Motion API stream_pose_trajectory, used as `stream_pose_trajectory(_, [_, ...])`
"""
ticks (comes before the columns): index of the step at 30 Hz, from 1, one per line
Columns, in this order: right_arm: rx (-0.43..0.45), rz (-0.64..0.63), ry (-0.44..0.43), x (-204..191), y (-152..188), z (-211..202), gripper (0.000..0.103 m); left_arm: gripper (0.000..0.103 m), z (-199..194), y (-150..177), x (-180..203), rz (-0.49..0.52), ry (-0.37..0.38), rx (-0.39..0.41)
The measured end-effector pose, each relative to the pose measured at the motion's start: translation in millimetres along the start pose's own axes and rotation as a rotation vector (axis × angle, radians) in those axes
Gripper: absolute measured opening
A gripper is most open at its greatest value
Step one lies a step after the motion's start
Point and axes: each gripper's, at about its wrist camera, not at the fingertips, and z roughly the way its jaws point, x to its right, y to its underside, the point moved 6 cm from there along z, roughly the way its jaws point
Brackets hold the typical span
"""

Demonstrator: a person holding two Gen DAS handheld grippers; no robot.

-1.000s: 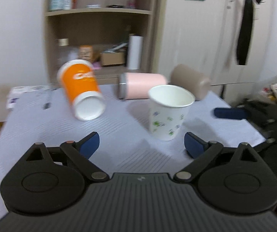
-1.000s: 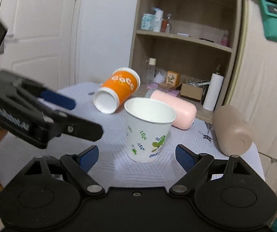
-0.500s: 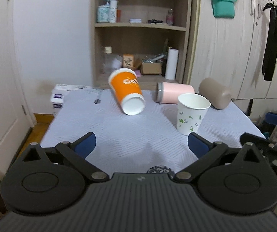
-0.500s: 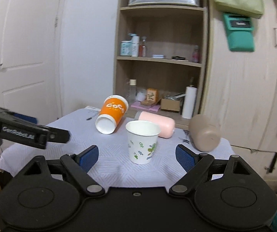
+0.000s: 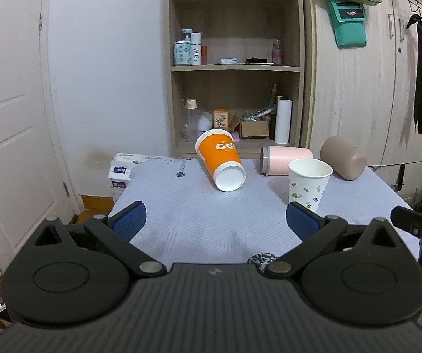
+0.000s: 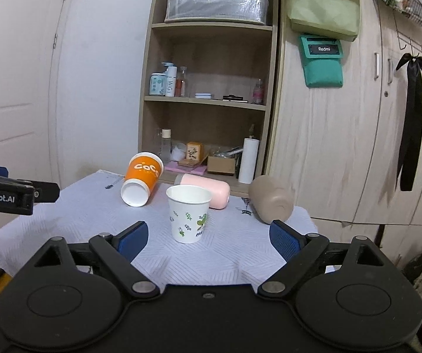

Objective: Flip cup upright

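The orange cup [image 6: 142, 178] reads "coco" in white on its side; in the left wrist view only "Co" shows on the orange cup [image 5: 220, 160]. A teal pouch [image 6: 323, 59] hanging on the cupboard bears a dark tag reading "Redmi", and a white bottle [image 6: 170, 81] on the shelf carries upright lettering that looks like "WIG". The arm of the left gripper [image 6: 11, 195], at the left edge of the right wrist view, is printed "enRobot.AI", the start cut off.

The white floral paper cup [image 6: 189, 213] stands upright, mouth up, on the cloth-covered surface [image 6: 234, 253]. The orange cup lies on its side behind and to the left of it, base toward the cameras. A pink tumbler [image 6: 208, 190] lies on its side just behind the floral cup, and a tan tumbler [image 6: 271, 203] lies tipped to its right.

The right gripper [image 6: 208, 236] has its jaws spread wide and empty; the floral cup stands beyond the blue pads, between their lines. The left gripper [image 5: 215, 219] is likewise wide and empty, with the floral cup [image 5: 309, 182] just past its right-hand pad and the orange cup ahead, well apart.

Only the left wrist view shows white boxes [image 5: 121, 170] beside the surface's far left corner and part of the right gripper [image 5: 417, 223] at its right edge. Only the right wrist view shows a wrapped box [image 6: 217, 1] on the top shelf.
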Motion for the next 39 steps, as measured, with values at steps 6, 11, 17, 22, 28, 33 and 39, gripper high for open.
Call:
stream_pose_trajectory(6, [-0.014, 0.001, 0.022, -2, 0, -1, 0.096, 0.103, -1, 3, -1, 0.002, -0.004, -0.003])
stream_pose_trajectory(11, [-0.03, 0.018, 0.019, 0, 1, 2, 0.096, 0.103, -1, 4, 2, 0.009, 0.017, -0.005])
stream_pose_trajectory(17, [-0.046, 0.04, 0.037, 2, 4, 6, 0.103, 0.103, -1, 6, 4, 0.019, 0.008, -0.006])
stream_pose_trajectory(22, [-0.059, 0.045, 0.08, 4, 6, 8, 0.103, 0.103, 1, 6, 4, 0.017, 0.002, -0.016])
stream_pose_trajectory(28, [-0.069, 0.062, 0.101, 8, 6, 8, 0.103, 0.103, 2, 8, 5, 0.032, -0.024, -0.024])
stream_pose_trajectory(33, [-0.077, 0.077, 0.109, 11, 7, 7, 0.103, 0.103, 4, 9, 6, 0.032, -0.024, -0.033])
stream_pose_trajectory(39, [-0.084, 0.089, 0.114, 13, 7, 8, 0.103, 0.103, 5, 10, 6, 0.033, -0.024, -0.047])
